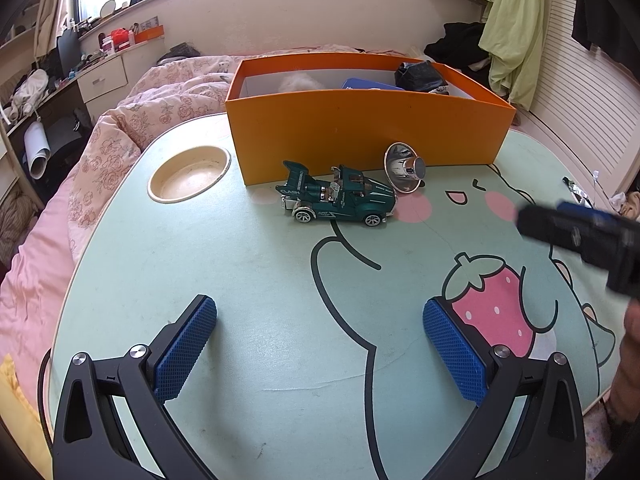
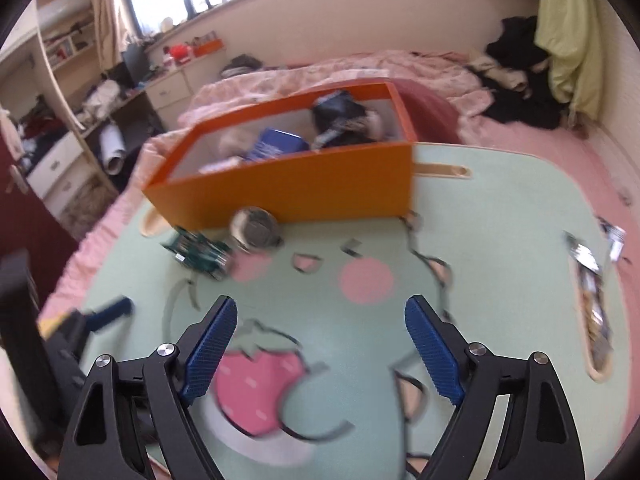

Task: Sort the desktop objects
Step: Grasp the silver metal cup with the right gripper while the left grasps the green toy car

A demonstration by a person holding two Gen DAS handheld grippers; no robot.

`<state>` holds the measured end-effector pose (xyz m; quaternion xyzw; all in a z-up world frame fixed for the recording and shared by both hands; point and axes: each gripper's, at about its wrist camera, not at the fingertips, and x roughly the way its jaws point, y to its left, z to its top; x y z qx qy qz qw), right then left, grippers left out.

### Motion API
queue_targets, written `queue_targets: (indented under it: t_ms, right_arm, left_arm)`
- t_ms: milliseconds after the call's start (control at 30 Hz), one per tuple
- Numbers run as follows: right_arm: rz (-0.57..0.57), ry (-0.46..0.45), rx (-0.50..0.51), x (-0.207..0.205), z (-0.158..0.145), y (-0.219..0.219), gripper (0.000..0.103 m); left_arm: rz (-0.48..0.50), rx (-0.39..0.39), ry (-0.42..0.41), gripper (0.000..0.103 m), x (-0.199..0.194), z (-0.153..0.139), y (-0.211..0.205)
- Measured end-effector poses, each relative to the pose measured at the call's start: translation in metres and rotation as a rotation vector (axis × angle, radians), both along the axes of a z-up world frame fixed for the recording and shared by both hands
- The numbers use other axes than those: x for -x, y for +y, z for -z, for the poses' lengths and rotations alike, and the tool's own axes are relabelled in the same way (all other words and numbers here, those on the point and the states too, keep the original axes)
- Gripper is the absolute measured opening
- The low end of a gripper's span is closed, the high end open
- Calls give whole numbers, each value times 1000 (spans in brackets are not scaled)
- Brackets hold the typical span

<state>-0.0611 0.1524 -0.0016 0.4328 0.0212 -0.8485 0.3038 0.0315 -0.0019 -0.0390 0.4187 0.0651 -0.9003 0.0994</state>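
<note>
Orange box (image 1: pixel 360 136) already held several things; green toy truck (image 1: pixel 340 200) and chrome piece (image 1: pixel 404 170) remained on the tabletop (image 1: pixel 240 280), both my claws (image 1: pixel 320 344) (image 2: pixel 320 352) spread and empty.

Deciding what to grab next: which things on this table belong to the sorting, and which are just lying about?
For the job:
- green toy car, on the table before the box
- shiny metal funnel-like piece, beside the car
- orange box, already holding items

Lying about:
- foil wrappers at the table's edge
- pink quilt
- hanging green cloth
</note>
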Motion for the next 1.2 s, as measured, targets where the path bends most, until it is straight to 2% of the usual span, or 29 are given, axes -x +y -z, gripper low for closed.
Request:
queue_targets:
  t_ms: [100, 167, 233, 267, 333, 367, 400, 533, 867, 1033, 1200]
  right_arm:
    - [-27, -26, -17, 17, 0, -31, 86]
    - [-40, -51, -33, 27, 5, -52, 82]
    - [-31, -80, -47, 38, 14, -68, 73]
    - [-22, -107, -48, 43, 21, -70, 65]
    - [-5, -83, -61, 44, 23, -76, 57]
    - [-7, -66, -85, 42, 24, -78, 39]
    - [-16, -63, -95, 40, 25, -77, 36]
    - [-27, -52, -64, 26, 22, -56, 36]
    - [50, 14, 15, -25, 5, 43, 36]
    - [75, 42, 0, -35, 3, 65, 36]
    - [74, 29, 38, -33, -1, 71, 36]
  left_arm:
    - [0, 0, 0, 103, 0, 0, 0]
    - [0, 0, 0, 103, 0, 0, 0]
    - [1, 0, 0, 103, 0, 0, 0]
    - [1, 0, 0, 103, 0, 0, 0]
    - [1, 0, 0, 103, 0, 0, 0]
    - [1, -1, 0, 103, 1, 0, -1]
    - [2, -2, 0, 103, 1, 0, -1]
    - [1, -2, 0, 103, 2, 0, -1]
    - [2, -1, -1, 103, 2, 0, -1]
    - [-2, -5, -37, 103, 10, -3, -5]
    - [15, -128, -65, 103, 37, -12, -16]
